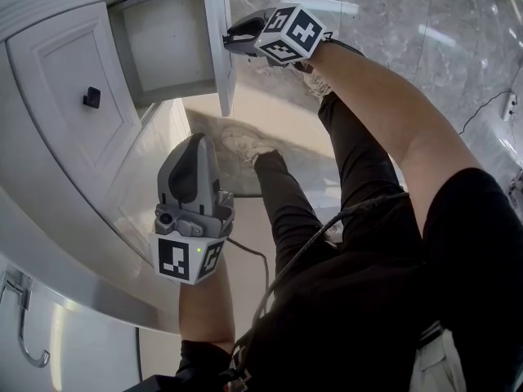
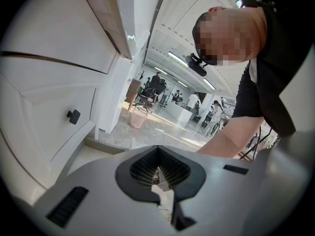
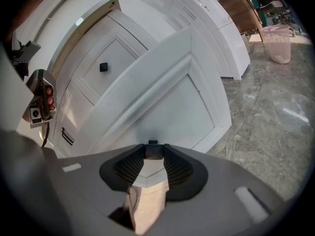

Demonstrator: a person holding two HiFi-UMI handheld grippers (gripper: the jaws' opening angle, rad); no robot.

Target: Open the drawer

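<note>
Head view: the drawer [image 1: 167, 47] sits upper centre, partly out. Its length runs left to right and its front faces right, at the right tool [image 1: 232, 37].

Left gripper view: the left tool [image 2: 158, 154] is pressed together, empty.

Right gripper view: the right tool pinches the knob [image 3: 153, 143] by its pad tips only, so a skewed pull could slip it off.

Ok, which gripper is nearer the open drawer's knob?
Right. The right gripper is at the drawer front, its fingers closed around the knob. The left gripper is well clear of the drawer, beside the cabinet door.
</note>
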